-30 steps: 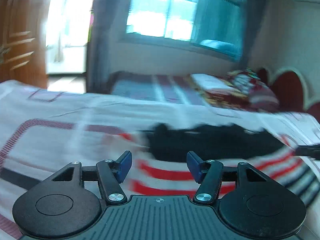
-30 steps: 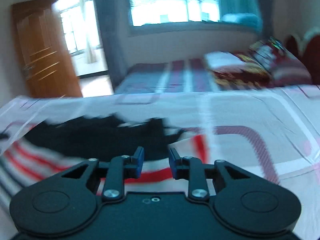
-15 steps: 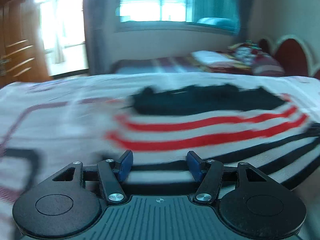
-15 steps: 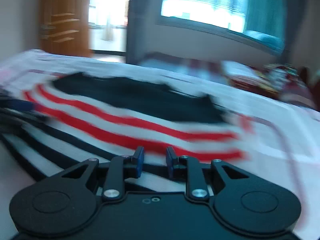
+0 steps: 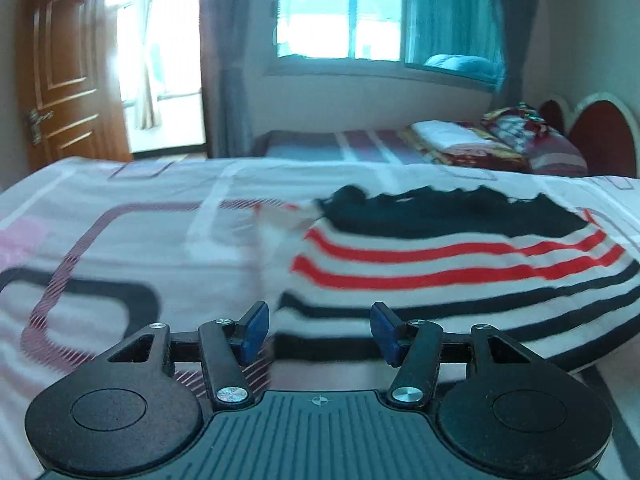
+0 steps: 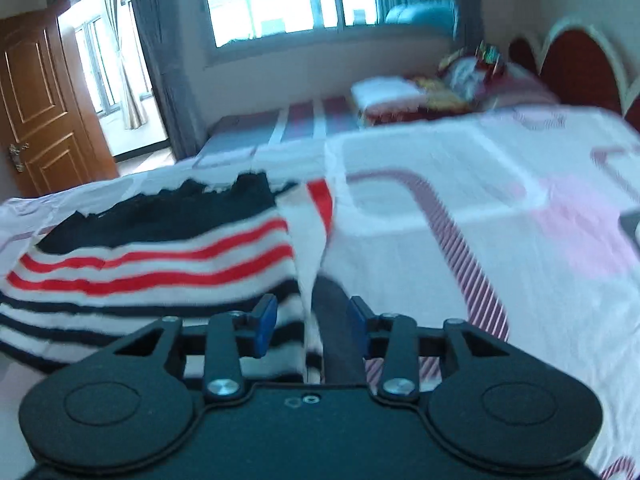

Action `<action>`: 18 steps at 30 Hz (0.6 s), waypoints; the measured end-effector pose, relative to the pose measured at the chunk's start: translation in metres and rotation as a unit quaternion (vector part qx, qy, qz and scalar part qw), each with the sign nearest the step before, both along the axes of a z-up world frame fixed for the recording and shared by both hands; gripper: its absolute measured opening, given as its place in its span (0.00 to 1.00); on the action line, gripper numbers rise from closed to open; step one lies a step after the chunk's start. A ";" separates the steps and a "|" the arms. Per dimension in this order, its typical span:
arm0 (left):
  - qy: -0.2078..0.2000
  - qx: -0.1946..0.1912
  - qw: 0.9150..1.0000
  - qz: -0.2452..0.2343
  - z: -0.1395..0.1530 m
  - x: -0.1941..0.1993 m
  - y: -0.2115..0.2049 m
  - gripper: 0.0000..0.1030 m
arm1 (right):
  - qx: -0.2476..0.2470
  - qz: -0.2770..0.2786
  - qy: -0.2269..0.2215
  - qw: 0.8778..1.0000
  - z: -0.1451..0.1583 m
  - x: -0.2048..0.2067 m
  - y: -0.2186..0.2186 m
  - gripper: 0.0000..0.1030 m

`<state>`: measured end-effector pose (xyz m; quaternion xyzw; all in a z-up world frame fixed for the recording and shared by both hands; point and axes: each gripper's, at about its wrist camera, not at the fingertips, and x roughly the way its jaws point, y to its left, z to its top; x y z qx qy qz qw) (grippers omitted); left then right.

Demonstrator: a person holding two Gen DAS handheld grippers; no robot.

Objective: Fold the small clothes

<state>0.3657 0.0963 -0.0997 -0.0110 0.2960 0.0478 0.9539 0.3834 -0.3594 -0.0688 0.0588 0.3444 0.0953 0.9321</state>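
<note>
While the striped garment lies spread on the bed, no fold visibly made, my left hand-held gripper gapes empty at its hem; my right hand-held gripper, jaws just widened, straddles its corner unpinched.

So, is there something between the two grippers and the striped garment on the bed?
Nothing visible is in the way. The left gripper is open just before the near hem of the striped garment. The right gripper, whose jaws have just been opening, already has the garment's side edge between its fingers.
</note>
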 end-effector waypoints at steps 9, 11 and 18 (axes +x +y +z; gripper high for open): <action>0.040 -0.017 0.999 0.011 -0.024 0.002 0.007 0.62 | 0.009 0.040 0.029 0.999 -0.015 -0.011 0.012 0.10; 0.040 -0.022 0.999 0.011 -0.025 0.002 0.007 0.62 | 0.004 0.056 0.019 0.998 -0.010 -0.015 0.014 0.07; 0.044 -0.011 0.999 0.003 -0.026 0.001 0.009 0.62 | -0.004 0.038 -0.004 0.999 -0.001 -0.041 0.003 0.06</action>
